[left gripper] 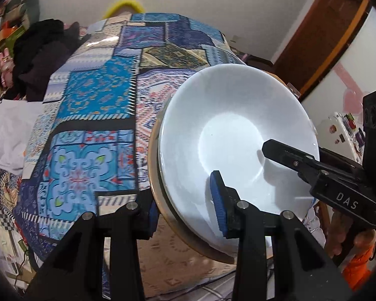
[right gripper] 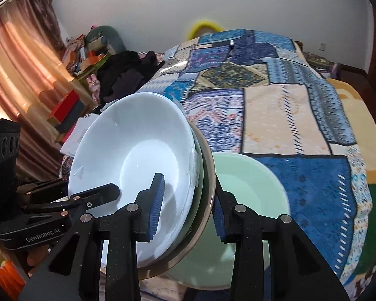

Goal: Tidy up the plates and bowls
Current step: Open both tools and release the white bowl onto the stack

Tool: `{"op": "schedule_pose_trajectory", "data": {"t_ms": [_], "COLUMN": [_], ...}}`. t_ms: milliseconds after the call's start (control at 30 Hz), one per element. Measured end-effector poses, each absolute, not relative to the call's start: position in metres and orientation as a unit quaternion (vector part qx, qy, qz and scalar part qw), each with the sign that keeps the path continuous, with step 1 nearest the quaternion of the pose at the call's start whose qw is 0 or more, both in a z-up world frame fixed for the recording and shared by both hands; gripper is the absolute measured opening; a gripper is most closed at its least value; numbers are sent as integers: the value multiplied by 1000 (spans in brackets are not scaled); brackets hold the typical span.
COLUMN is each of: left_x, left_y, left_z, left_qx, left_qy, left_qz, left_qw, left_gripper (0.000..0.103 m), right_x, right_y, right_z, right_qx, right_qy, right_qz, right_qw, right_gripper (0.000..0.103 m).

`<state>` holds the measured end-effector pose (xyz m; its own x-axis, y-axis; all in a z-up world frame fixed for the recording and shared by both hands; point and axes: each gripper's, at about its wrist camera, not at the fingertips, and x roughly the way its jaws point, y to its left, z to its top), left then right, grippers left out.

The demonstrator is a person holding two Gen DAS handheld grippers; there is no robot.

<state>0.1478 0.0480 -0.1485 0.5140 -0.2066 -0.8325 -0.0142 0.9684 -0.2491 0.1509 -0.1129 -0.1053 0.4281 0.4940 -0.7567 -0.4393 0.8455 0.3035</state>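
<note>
Above a bed [left gripper: 92, 95] spread with a blue patchwork cover, a stack of dishes is held tilted between the two grippers. On top sits a white bowl [left gripper: 238, 135], nested with a second white rim just beneath it, and under those a tan-rimmed plate [left gripper: 160, 200] forms the base of the stack.

At the lower edge of the stack, the left gripper [left gripper: 185, 213] is clamped on the dishes: one blue pad [left gripper: 216, 200] presses the inside of the white bowl, while the other finger sits behind the tan-rimmed plate. From the opposite side, the right gripper [right gripper: 185, 213] grasps the same stack, its blue pad [right gripper: 156, 200] against the bowl's inner wall and its other finger behind the plate's rim. Each gripper shows in the other's view, reaching in over the bowl.

Behind the stack, in the right wrist view, a pale green bowl [right gripper: 250, 193] lies on the bed, close to the right gripper's outer finger. Dark clothes [right gripper: 122, 75] are heaped at the bed's far side, and orange curtains [right gripper: 20, 75] hang beyond them.
</note>
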Motion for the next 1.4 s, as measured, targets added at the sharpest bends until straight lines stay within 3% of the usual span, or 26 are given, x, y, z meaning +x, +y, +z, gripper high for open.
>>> {"op": "schedule_pose_trajectory", "data": {"t_ms": [933, 1400], "left_x": [175, 166], "left_y": [7, 17], "left_z": [-199, -195], "left_qx": [-100, -91], "left_qy": [569, 547], "left_qz": [-81, -72], "left_qw": [812, 829], "left_gripper": [37, 39], "right_x": [157, 153], "right_y": [-157, -169], "right_z": [-150, -140], "right_qx": [65, 60], "right_qy": [514, 493], "right_qz": [249, 241], "right_qw": [818, 833], "right_gripper": [33, 34]}}
